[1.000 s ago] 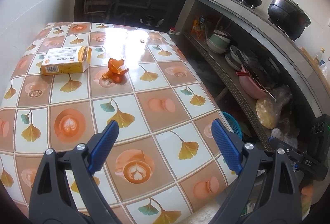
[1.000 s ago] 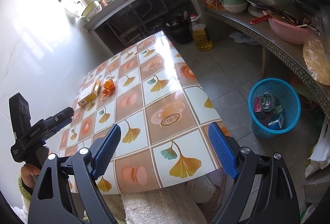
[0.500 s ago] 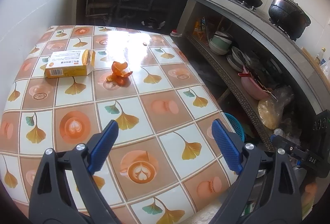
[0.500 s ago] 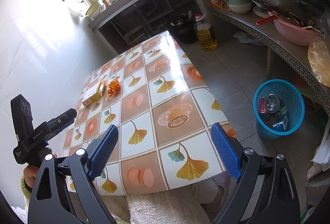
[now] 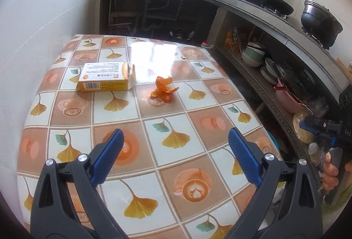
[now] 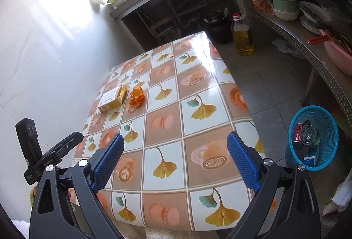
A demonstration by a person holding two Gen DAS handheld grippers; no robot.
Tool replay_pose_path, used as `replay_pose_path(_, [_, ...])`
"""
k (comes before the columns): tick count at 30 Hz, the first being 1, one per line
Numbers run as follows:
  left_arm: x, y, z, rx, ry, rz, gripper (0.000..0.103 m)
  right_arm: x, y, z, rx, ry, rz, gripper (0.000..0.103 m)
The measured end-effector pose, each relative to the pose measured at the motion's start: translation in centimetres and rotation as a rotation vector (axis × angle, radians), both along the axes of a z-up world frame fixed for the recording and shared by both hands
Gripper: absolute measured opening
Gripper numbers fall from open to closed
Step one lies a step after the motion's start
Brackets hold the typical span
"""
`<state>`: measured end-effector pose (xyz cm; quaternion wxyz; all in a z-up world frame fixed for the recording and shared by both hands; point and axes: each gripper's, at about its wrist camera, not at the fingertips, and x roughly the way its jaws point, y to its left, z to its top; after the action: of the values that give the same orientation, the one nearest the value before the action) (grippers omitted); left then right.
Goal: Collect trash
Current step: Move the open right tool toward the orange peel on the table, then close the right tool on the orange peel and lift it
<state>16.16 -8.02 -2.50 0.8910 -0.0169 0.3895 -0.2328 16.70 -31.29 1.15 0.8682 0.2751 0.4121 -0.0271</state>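
Observation:
An orange peel (image 5: 164, 91) lies on the tiled-pattern table (image 5: 198, 106), with a yellow and white carton (image 5: 105, 79) just left of it. My left gripper (image 5: 176, 135) hovers over the near half of the table, open and empty, well short of both. From the near edge my right gripper (image 6: 175, 138) looks across the table (image 6: 198, 106), also open with nothing between its blue pads. The peel (image 6: 136, 95) and the carton (image 6: 112, 99) sit far ahead on its left. A blue basket (image 6: 314, 137) holding a can and other trash stands on the floor to the right.
A white wall borders the table's left side. Shelves with bowls (image 5: 253, 56) and a pink basin (image 6: 338, 56) run along the right. An oil bottle (image 6: 242, 38) stands on the floor beyond the table. The other gripper's body (image 6: 50, 155) shows at lower left.
In the left view the carton and peel have slid right and now look nearer. In the right view the table has shifted right and the jaws have spread slightly wider.

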Motion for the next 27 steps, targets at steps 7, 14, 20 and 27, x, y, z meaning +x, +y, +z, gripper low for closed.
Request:
replay_pose_path(7, [2.6,3.1,-1.2,0.030,0.011,0.086,0.092,6.9,1.5,-1.6,0.086,0.034,0.119,0.092])
replay_pose_path(14, [5.3,4.8,-2.7,0.040,0.041,0.150,0.092,13.3,6.6,-2.7,-0.031,0.023,0.312,0.090])
replay_pose_path(20, [7.5,6.0,-3.1,0.014,0.065,0.217,0.092,17.8,10.8,-3.4,-0.217,-0.001,0.456,0.078])
replay_pose_path(27, [7.4,5.8,-3.5,-0.009,0.060,0.192,0.092,19.8,14.3,-5.6,-0.230,0.001,0.585,0.054])
